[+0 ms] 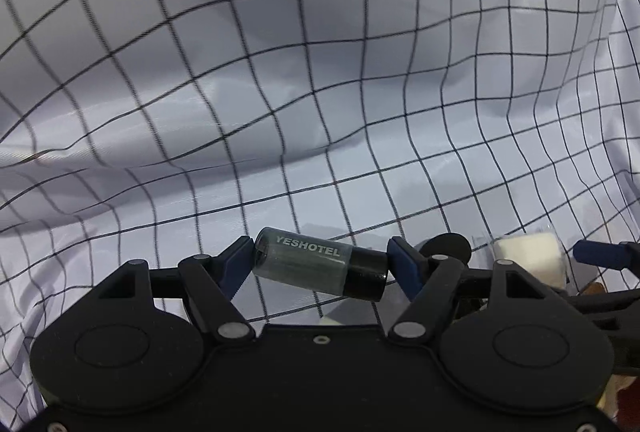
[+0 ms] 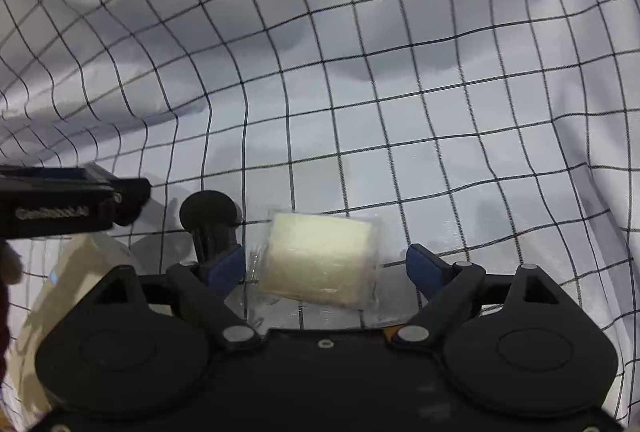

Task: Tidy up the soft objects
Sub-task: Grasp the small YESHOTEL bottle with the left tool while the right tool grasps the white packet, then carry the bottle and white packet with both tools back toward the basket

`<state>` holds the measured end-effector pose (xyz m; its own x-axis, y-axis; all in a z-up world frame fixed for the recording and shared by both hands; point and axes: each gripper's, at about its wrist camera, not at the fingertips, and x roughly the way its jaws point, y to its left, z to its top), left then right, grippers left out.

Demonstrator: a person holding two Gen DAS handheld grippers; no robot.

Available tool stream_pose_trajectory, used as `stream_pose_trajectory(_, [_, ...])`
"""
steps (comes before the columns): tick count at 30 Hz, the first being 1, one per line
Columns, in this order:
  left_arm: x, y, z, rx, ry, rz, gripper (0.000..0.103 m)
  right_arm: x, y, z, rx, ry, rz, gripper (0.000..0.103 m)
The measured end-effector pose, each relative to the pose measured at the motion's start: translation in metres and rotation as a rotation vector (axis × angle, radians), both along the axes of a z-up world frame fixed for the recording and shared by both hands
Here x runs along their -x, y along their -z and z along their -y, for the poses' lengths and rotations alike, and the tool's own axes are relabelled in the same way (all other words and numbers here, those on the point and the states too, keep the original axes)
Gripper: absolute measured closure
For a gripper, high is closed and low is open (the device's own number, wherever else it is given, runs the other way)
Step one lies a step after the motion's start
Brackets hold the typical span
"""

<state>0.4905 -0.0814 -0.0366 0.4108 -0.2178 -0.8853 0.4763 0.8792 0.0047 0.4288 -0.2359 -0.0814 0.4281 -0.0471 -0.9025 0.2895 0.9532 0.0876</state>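
1. Left wrist view: the left gripper (image 1: pixel 321 263) is partly closed and has hold of a small bottle (image 1: pixel 320 263), its blue fingers (image 1: pixel 234 264) pressing on the two ends.
2. The bottle lies crosswise between the jaws, long axis running finger to finger, dark cap toward the right of the picture and tilted slightly downward. It hangs over a checked cloth (image 1: pixel 280 71), which is rumpled and fills the view.
3. At the right edge, a white pad in a clear wrapper (image 1: pixel 528 256) sits just beside this gripper, with a blue fingertip of the right gripper (image 1: pixel 600 256) near it.
4. Right wrist view: the right gripper (image 2: pixel 326 266) stands wide. The white pad in a clear wrapper (image 2: pixel 320 258) lies between its fingers (image 2: pixel 426 268); a clear gap shows on the right side, so I judge it not gripped. Contact on the left side cannot be told.
5. The pad lies directly ahead of the right gripper, broad side across the jaws, resting on the checked cloth (image 2: pixel 400 71); the right hand is the nearer one.
6. A black round-headed item (image 2: pixel 208 218) stands just left of the pad; part of the left gripper (image 2: pixel 60 205) enters at the left edge.
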Motion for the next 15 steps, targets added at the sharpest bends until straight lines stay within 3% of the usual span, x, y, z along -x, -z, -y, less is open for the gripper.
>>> stream_pose_trajectory(4, [0.002,-0.003,-0.008,0.016,-0.029,0.001,0.035,-0.006,0.007,-0.007,0.035,-0.019,-0.023,0.017])
stream_pose_trajectory(10, [0.018,-0.019,-0.019,0.037,-0.052,0.027,0.035,-0.010,0.014,-0.010,0.061,-0.038,-0.043,0.042])
stream_pose_trajectory(15, [0.030,-0.031,-0.017,0.051,-0.058,0.049,0.035,-0.003,0.005,0.001,0.036,-0.030,-0.008,0.044])
